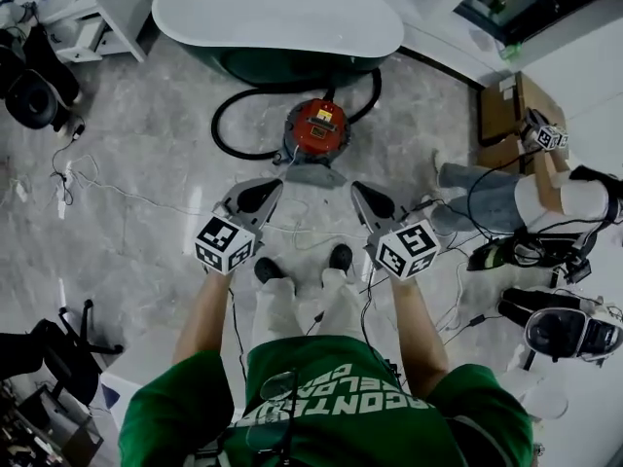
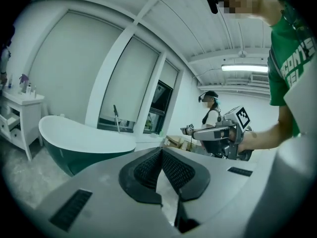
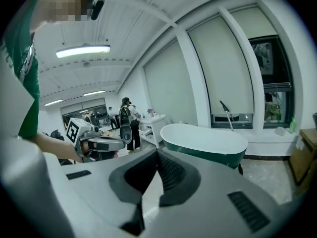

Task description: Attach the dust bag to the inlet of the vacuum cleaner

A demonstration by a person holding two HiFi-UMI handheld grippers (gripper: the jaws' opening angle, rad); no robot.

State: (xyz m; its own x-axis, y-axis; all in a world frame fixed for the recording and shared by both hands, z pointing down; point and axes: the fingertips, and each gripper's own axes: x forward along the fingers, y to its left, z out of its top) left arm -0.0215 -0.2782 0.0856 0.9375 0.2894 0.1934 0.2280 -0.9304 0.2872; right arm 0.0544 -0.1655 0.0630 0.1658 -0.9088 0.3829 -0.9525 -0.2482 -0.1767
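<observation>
A red canister vacuum cleaner [image 1: 316, 128] stands on the floor ahead of my feet, its black hose [image 1: 232, 123] looped to its left. A grey flat piece [image 1: 313, 174] lies against its near side; I cannot tell whether it is the dust bag. My left gripper [image 1: 275, 186] and right gripper [image 1: 357, 189] are held side by side well above the floor, tips pointing toward the vacuum. Both are shut and hold nothing. In the left gripper view the ribbed pads [image 2: 148, 168] meet at the tip. The right gripper view shows its pads [image 3: 169, 172] closed the same way.
A white and green bathtub [image 1: 282, 19] stands behind the vacuum. Another person [image 1: 506, 198] with a marker cube sits at the right, beside a cardboard box [image 1: 504, 111] and other machines [image 1: 565, 329]. Cables [image 1: 107, 191] trail over the floor at the left.
</observation>
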